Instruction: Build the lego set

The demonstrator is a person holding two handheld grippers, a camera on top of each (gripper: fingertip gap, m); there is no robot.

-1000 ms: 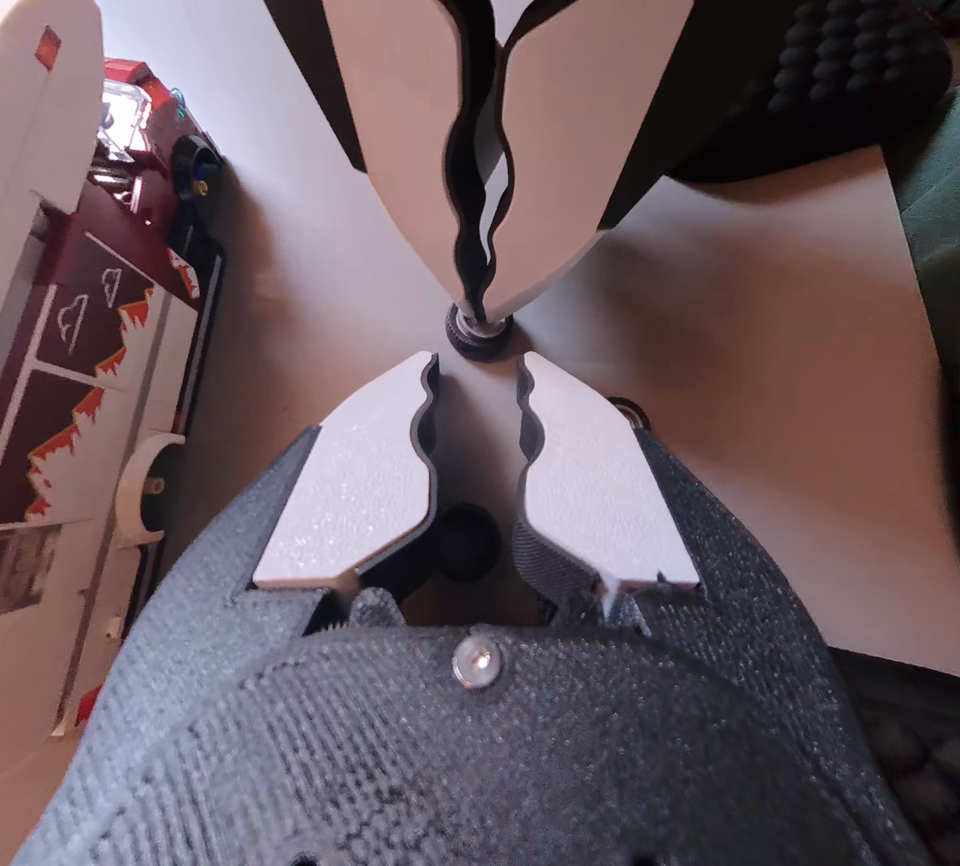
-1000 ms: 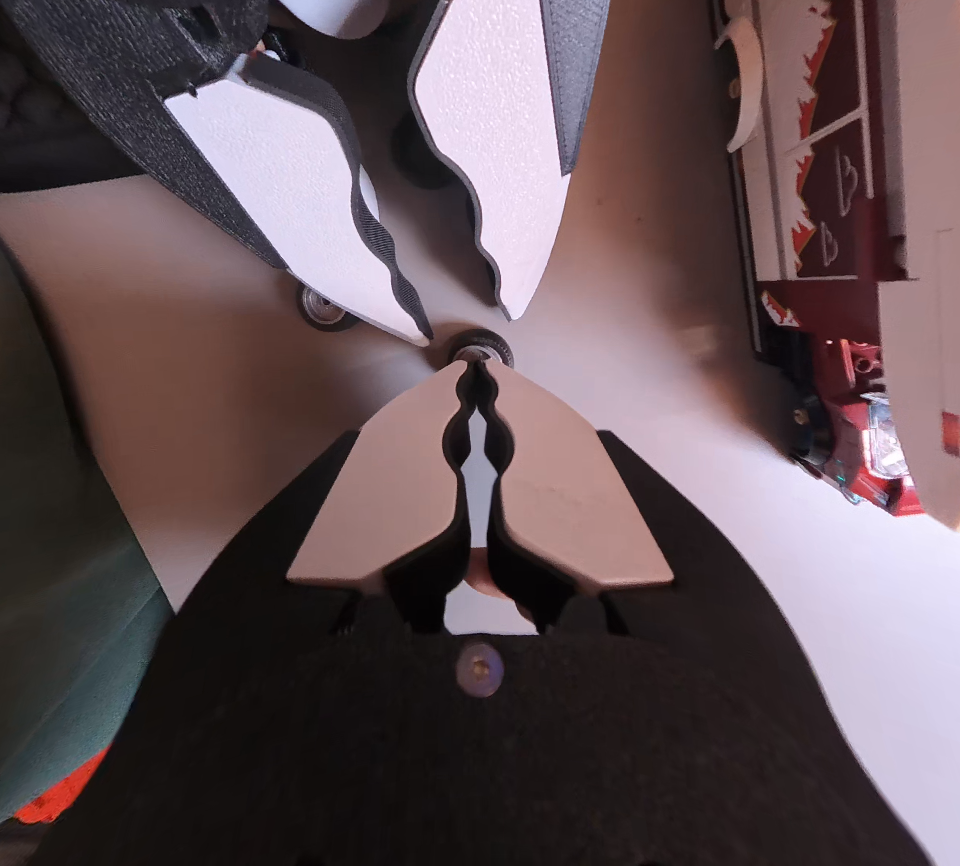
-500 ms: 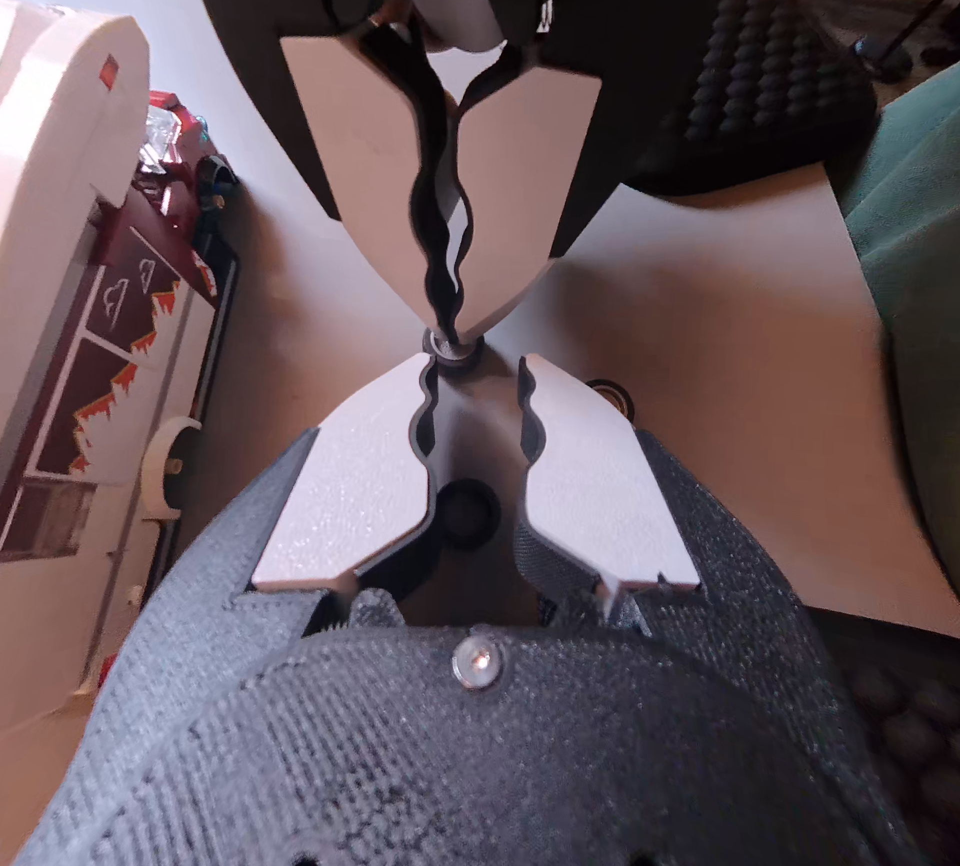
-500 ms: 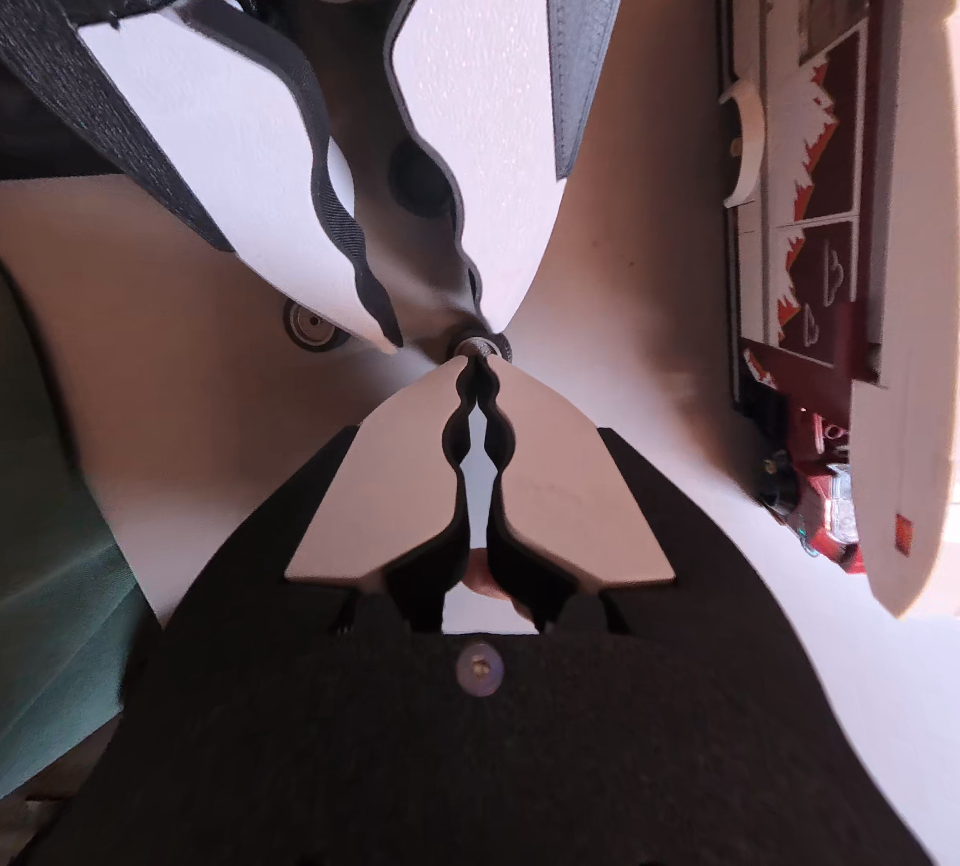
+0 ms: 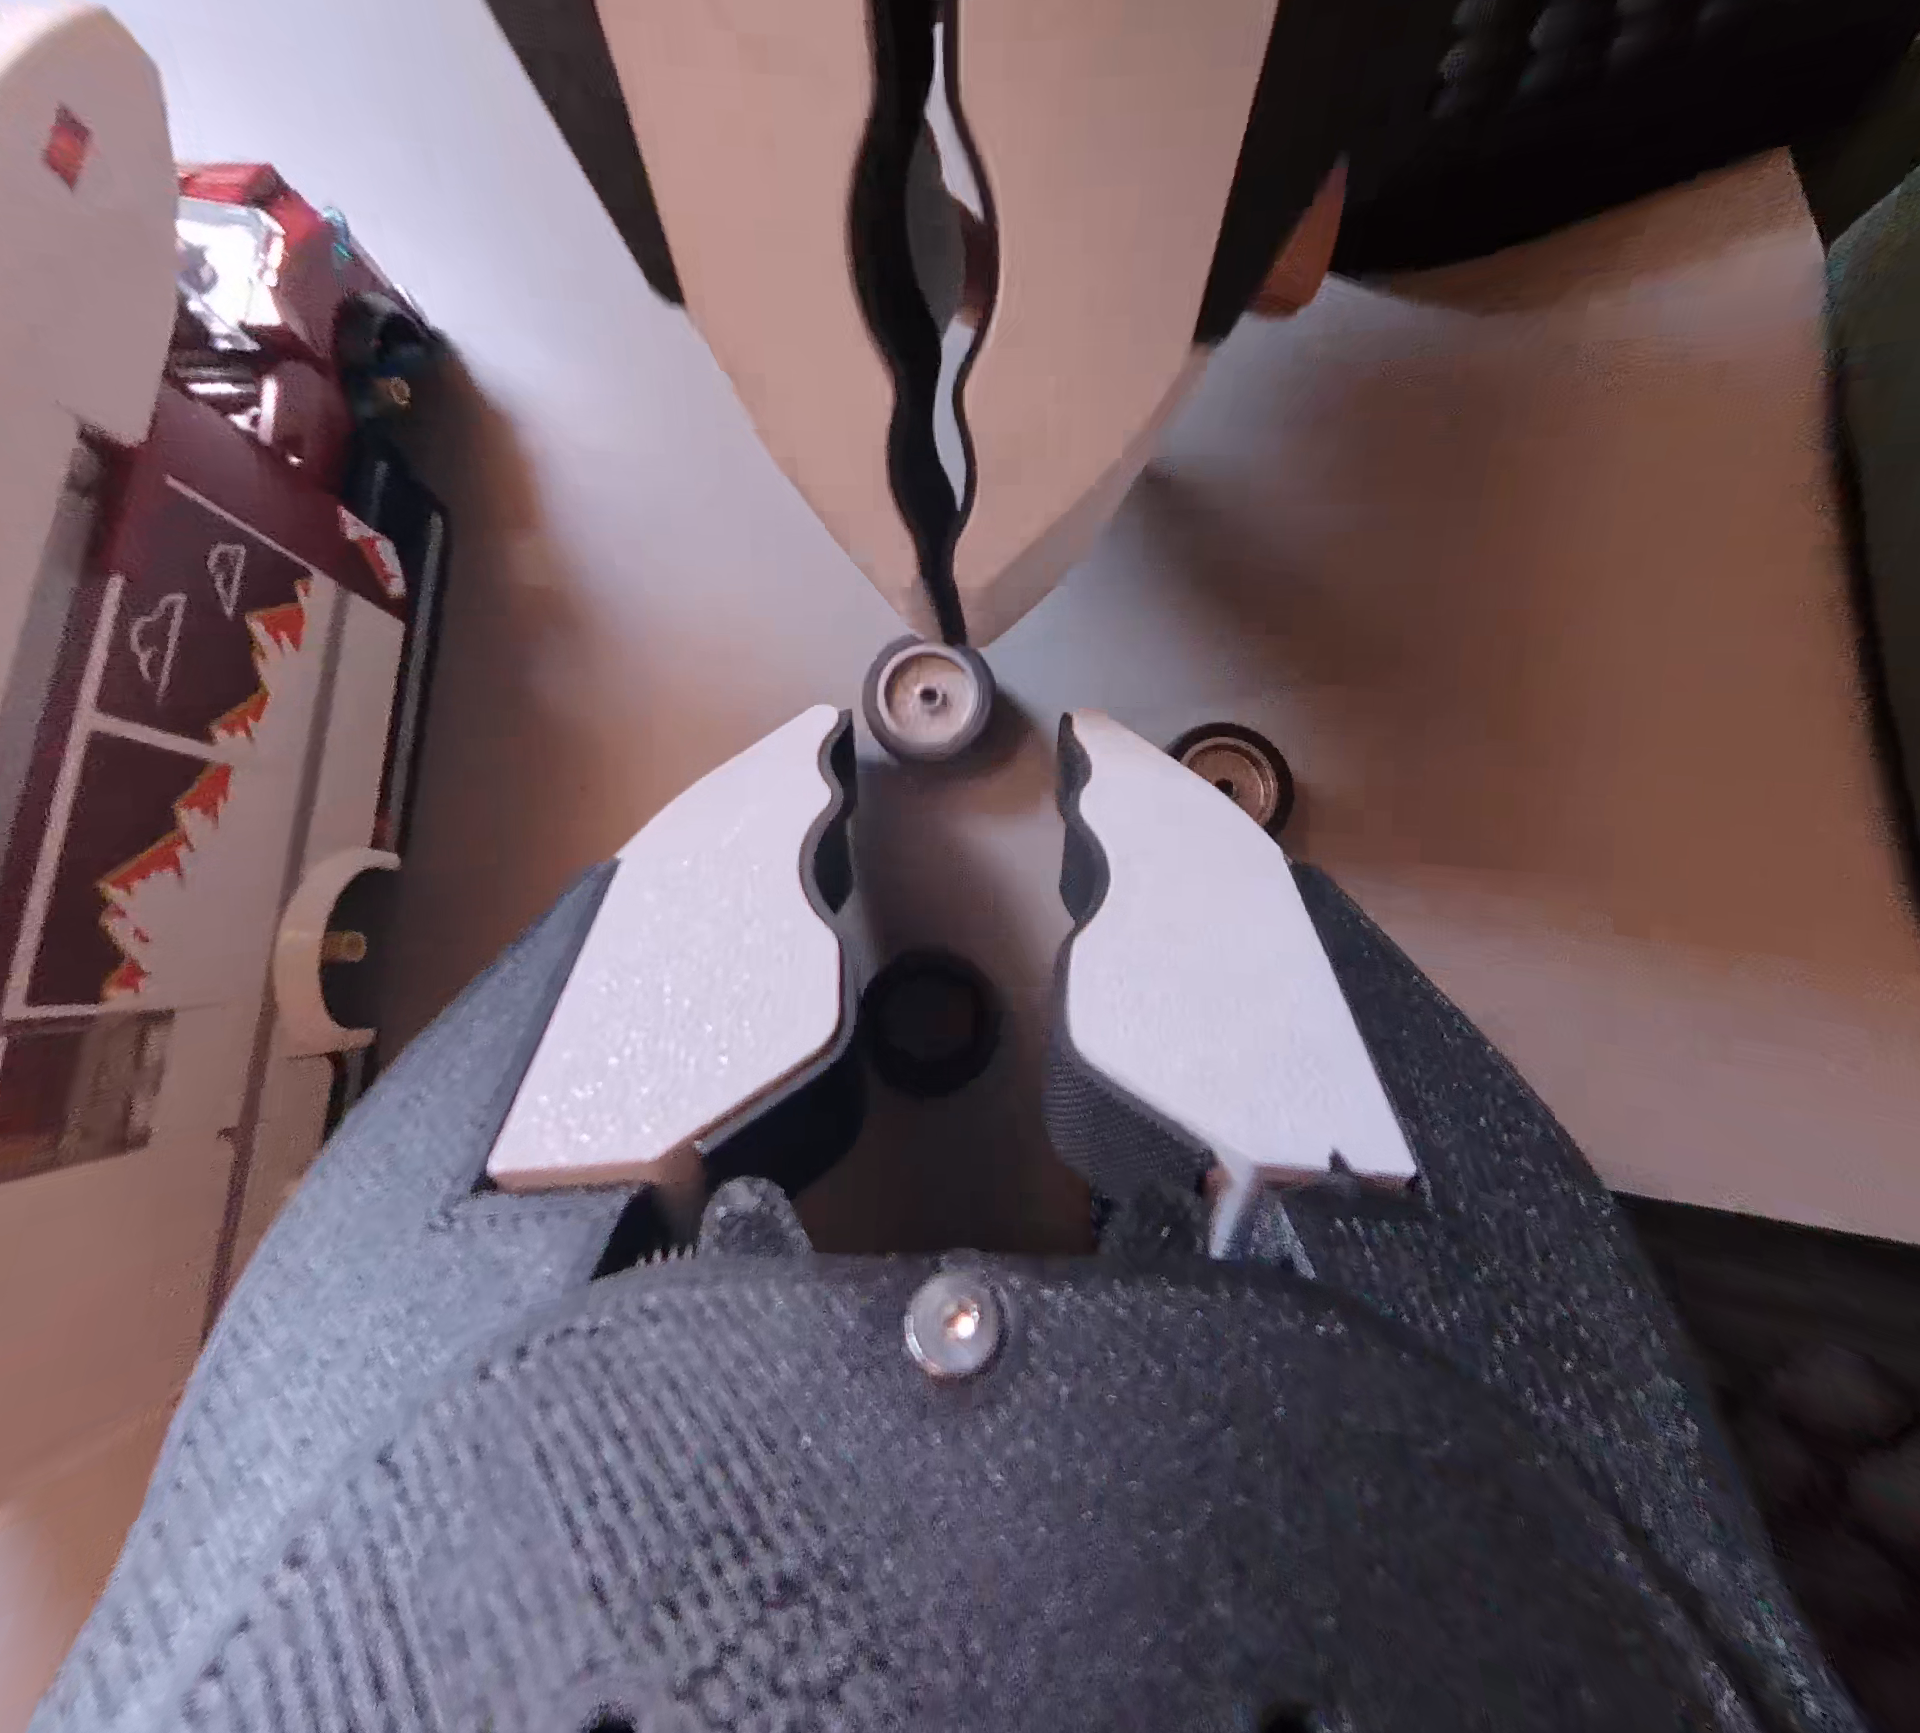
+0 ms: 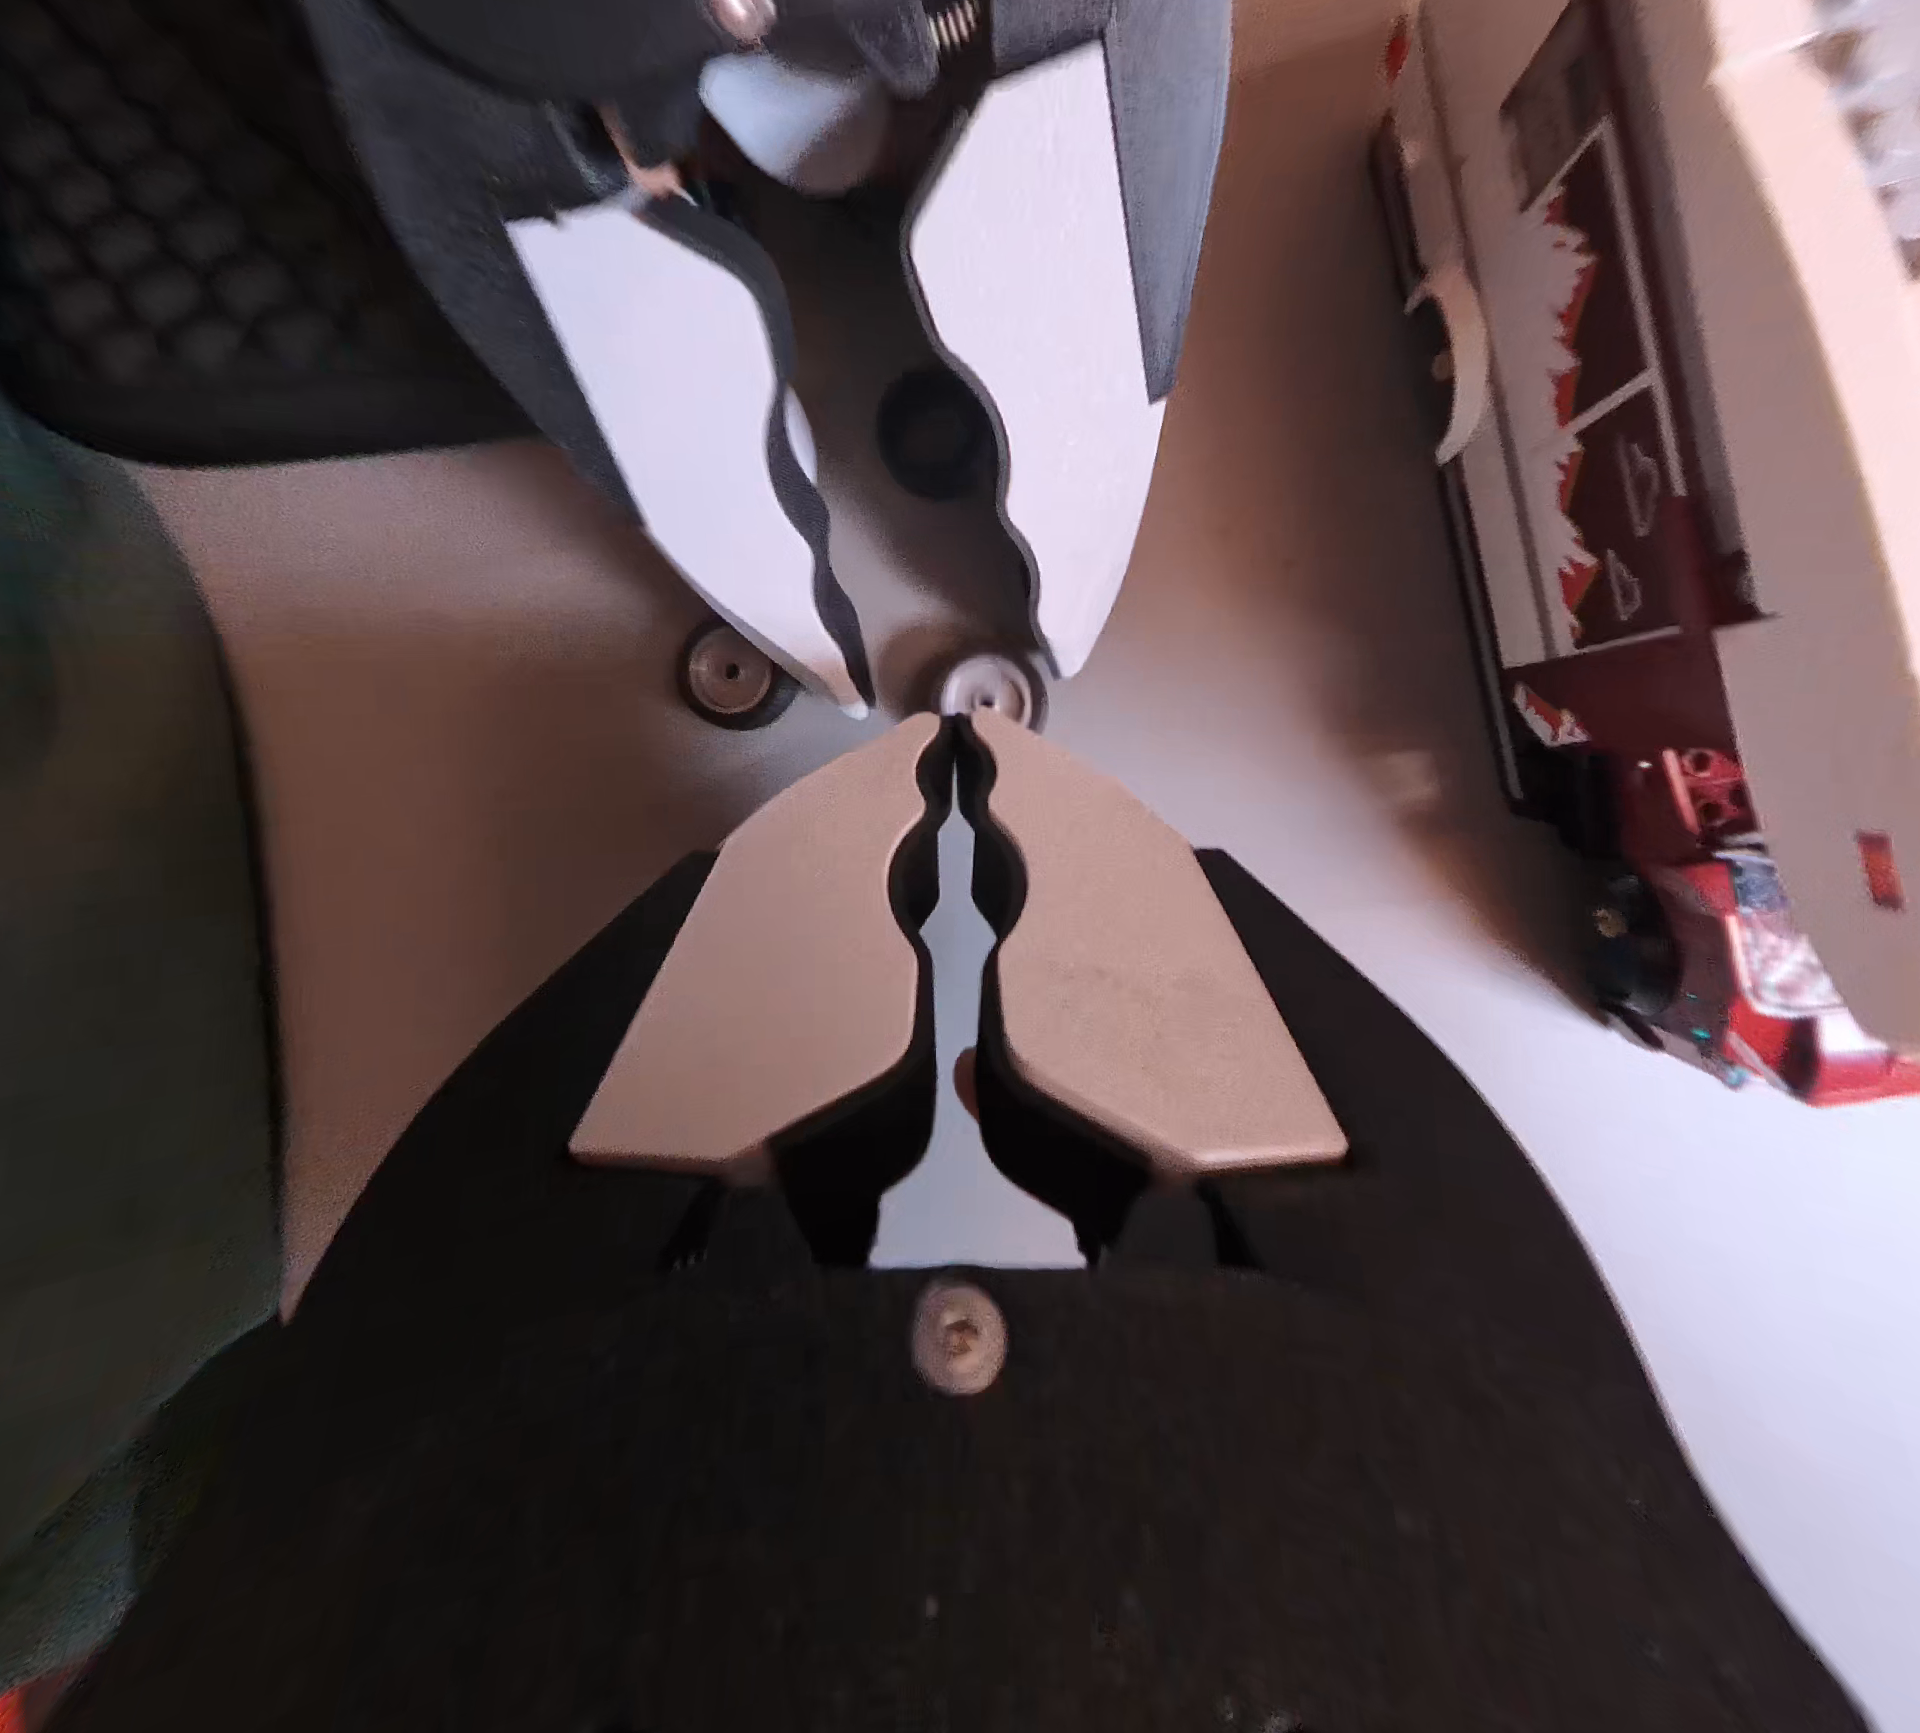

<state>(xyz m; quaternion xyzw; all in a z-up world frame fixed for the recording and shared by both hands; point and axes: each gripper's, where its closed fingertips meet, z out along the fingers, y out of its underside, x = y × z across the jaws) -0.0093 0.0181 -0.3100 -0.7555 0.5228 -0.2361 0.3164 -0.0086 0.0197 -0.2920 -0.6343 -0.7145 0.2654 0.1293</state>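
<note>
My left gripper is open and holds nothing. A small wheel with a black tyre and a silver hub lies flat on the white table, just beyond the left fingertips and nearer the left one. My right gripper is shut, and its beige tips touch that wheel's edge; it shows from above in the left wrist view. A second wheel lies beside my left gripper's right finger. A bare black tyre lies on the table between the left fingers.
A red and white toy truck lies along the table's side, with a bare wheel arch; it also shows in the right wrist view. A black studded mat and a green cloth lie past the table's edge. Only a small space, under 4 cm, lies between the two pairs of fingers.
The wheel stood tilted between the right tips before and now lies flat with its hub up. The right tips have closed together. My left gripper has opened wider.
</note>
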